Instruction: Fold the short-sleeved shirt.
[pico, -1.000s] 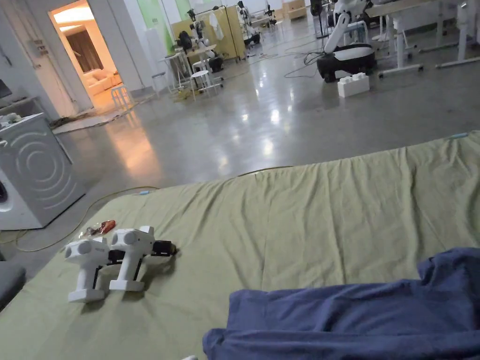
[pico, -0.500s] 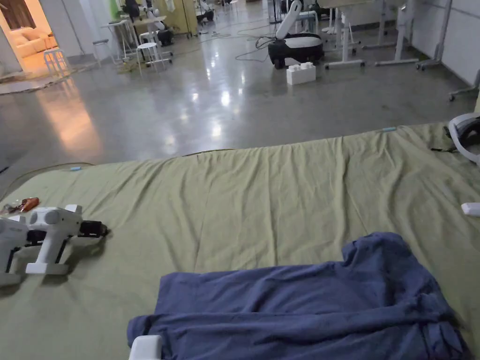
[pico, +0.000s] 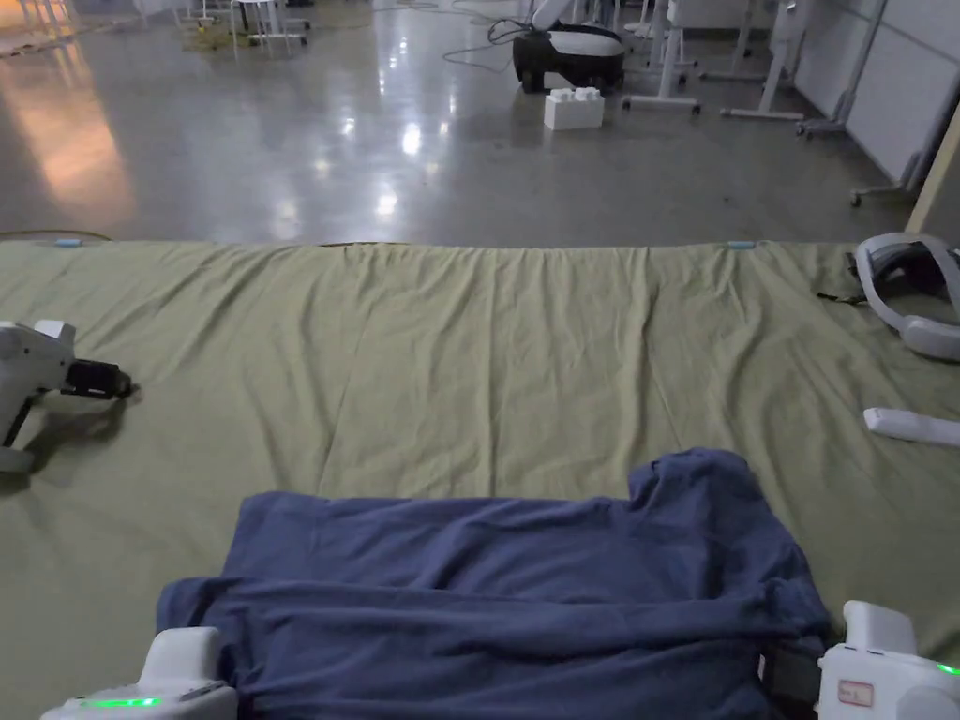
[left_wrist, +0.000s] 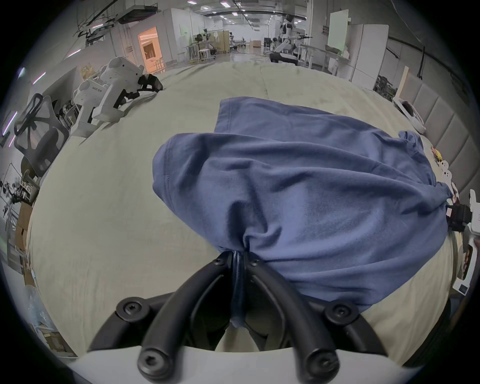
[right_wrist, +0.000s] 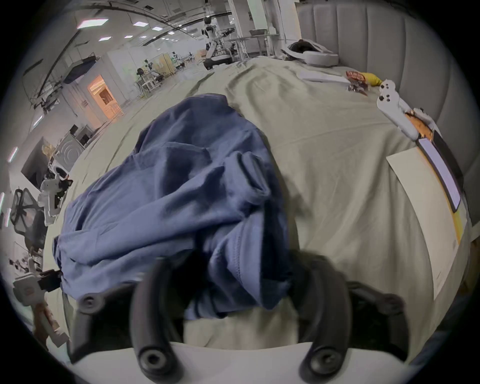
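Note:
A blue short-sleeved shirt lies rumpled on the green bed sheet, near its front edge. My left gripper is shut on a bunched fold at the shirt's left end, and cloth hangs down between its jaws. Its white body shows at the bottom left of the head view. My right gripper is at the shirt's right end. Its jaws are blurred and stand wide apart, with shirt cloth draped between them. Its white body sits at the bottom right.
Two spare white grippers lie on the sheet at the far left. A white headset and a white controller lie at the right. A flat dark device and a sheet of paper sit by the padded headboard.
The head camera has swung right and down, so the shirt now sits centred. Both gripper bodies have come into view at the bottom edge. The shirt lies much as before.

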